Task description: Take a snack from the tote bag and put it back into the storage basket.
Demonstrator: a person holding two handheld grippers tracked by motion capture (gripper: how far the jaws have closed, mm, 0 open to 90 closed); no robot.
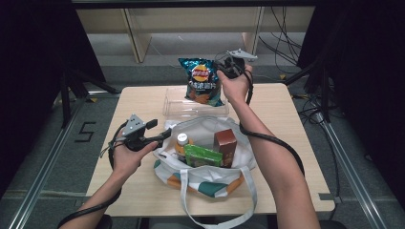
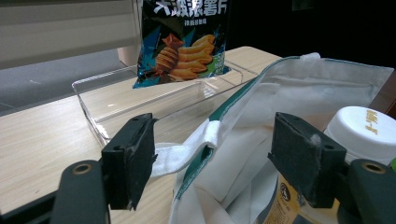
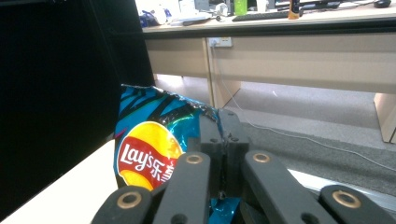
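On the desk (image 1: 286,143) we steadied the tote bag (image 1: 205,157) beside our spread left hand-held gripper (image 1: 160,136). The clear tray (image 1: 174,102) waited behind it. Our right hand-held gripper (image 1: 224,67), pinching the chip bag (image 1: 203,81), should lower it level into that tray.

Red-and-yellow Lay's logo with Chinese characters on the blue chip bag (image 3: 147,156), large white Chinese lettering across the same bag's front above the pictured chips, small yellow mark on the white bottle cap (image 2: 366,130), too small to read
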